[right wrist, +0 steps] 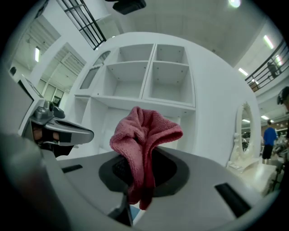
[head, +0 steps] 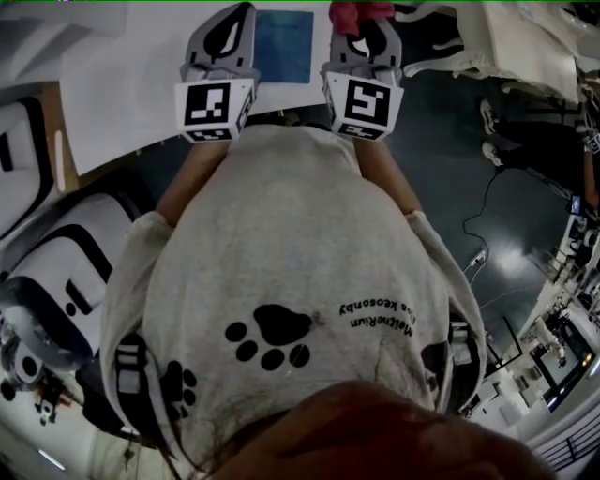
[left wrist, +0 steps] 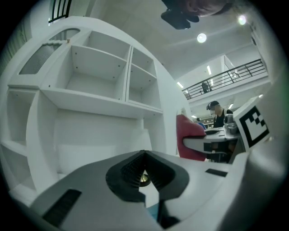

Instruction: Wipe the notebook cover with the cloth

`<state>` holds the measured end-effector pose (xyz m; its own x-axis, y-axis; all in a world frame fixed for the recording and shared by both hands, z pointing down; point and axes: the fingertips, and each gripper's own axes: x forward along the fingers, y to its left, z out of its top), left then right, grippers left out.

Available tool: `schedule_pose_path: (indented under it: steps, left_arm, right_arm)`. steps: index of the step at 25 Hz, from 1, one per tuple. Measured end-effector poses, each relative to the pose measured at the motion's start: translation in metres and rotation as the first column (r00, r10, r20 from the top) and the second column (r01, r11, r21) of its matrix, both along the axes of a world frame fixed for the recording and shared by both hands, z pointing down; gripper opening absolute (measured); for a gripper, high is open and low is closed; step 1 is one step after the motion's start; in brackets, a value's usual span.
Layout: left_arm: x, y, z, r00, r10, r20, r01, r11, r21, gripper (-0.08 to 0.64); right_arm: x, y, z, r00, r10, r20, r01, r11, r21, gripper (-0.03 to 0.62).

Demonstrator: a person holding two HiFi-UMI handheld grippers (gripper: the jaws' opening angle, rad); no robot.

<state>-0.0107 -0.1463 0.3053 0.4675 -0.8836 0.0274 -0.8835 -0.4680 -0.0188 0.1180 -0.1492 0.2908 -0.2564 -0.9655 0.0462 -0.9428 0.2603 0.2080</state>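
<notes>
The blue notebook [head: 284, 45] lies flat on the white table [head: 131, 84], between the two grippers and just beyond them. My right gripper [head: 361, 26] is shut on a red cloth [head: 360, 13], which bunches up above the jaws and hangs down between them in the right gripper view [right wrist: 143, 140]. My left gripper [head: 239, 19] is held to the left of the notebook, shut with nothing in it [left wrist: 144, 180]. A blue sliver of the notebook [left wrist: 154, 210] shows below its jaws. From the left gripper view the cloth [left wrist: 191, 131] appears at the right.
A white shelf unit with open compartments [right wrist: 153, 76] stands behind the table, facing both grippers. White machines [head: 56, 272] stand on the dark floor at the left, and cables [head: 483, 234] run across it at the right. A person in blue [right wrist: 269, 137] stands far off.
</notes>
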Motion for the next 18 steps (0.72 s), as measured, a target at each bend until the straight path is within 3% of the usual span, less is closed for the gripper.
schedule_pose_path:
  steps: [3, 7, 12, 18]
  left_arm:
    - [-0.001, 0.006, -0.019, 1.000, -0.001, 0.007, 0.001, 0.998, 0.057, 0.011]
    - [0.003, 0.016, -0.029, 1.000, 0.007, 0.019, -0.008, 0.996, 0.093, 0.012]
    - [0.009, 0.030, -0.019, 1.000, 0.006, -0.009, -0.006, 0.998, 0.067, 0.012]
    - [0.012, 0.037, -0.012, 0.999, -0.014, -0.030, 0.015, 0.998, 0.055, 0.011]
  right_arm:
    - [-0.011, 0.009, -0.019, 1.000, -0.023, 0.005, 0.023, 0.998, 0.053, 0.071]
    - [-0.020, 0.016, -0.017, 0.999, -0.047, -0.001, 0.047, 0.998, 0.035, 0.069]
    - [-0.020, 0.026, 0.001, 0.997, -0.064, 0.031, 0.065, 0.998, -0.019, 0.069]
    - [-0.020, 0.030, 0.007, 0.995, -0.093, 0.047, 0.093, 0.996, -0.015, 0.069]
